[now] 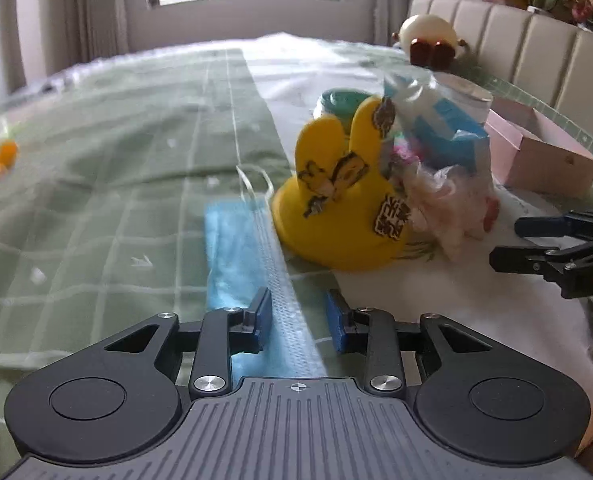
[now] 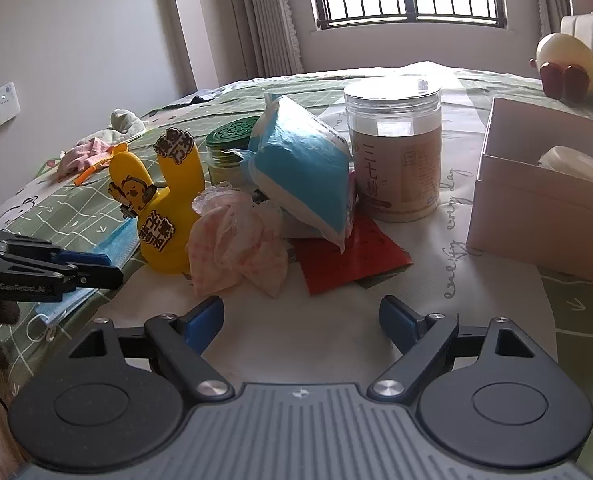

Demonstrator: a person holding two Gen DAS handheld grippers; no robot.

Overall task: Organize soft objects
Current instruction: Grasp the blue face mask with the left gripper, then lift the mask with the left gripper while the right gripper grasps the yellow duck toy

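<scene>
A blue face mask lies flat on the green bedspread, also seen in the right wrist view. My left gripper is open just above the mask's near edge, a pad on each side of its pleated strip; it also shows in the right wrist view. A pink-and-white cloth bundle sits beside a yellow rabbit-eared toy and a blue-white soft pack. My right gripper is wide open and empty, in front of the cloth bundle; it also shows in the left wrist view.
A clear jar, a green-lidded jar and a red paper stand behind the bundle. An open pink box is at the right. A plush toy sits by the headboard. More cloths lie far left.
</scene>
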